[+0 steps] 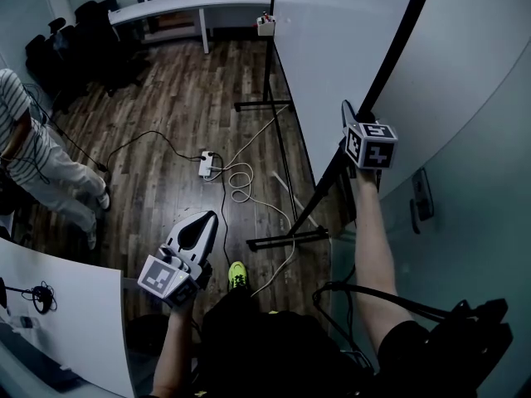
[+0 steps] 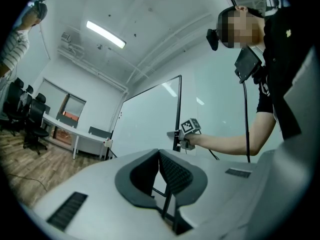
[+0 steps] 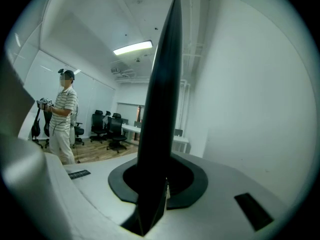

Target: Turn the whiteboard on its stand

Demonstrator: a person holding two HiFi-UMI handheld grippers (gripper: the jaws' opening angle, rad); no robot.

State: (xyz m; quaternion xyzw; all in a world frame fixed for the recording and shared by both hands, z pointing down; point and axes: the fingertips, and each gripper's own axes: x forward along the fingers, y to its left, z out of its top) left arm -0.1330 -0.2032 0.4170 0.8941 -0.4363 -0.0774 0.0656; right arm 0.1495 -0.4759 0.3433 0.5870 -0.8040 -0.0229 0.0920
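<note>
- Whiteboard [image 1: 340, 48] upright on its black stand [image 1: 286, 239], on the wooden floor [image 1: 166, 98] near the right-hand wall [image 1: 473, 98]; top cut off by the head view's upper edge.
- Right hand-held gripper [image 1: 349, 114] clamped on the board's black near side edge, arm stretched out; pads masked by that edge in the right gripper view.
- Left hand-held gripper [image 1: 205, 218] held low, well apart from the board; jaws closed tip to tip, nothing between them.
- Small tray [image 1: 265, 26] at the board's far end; contents too small to tell.
- Power strip [image 1: 207, 165] and loose cables [image 1: 241, 177] on the floor beside the stand.
- Person in a striped shirt [image 1: 33, 160] at left, partly cut off.
</note>
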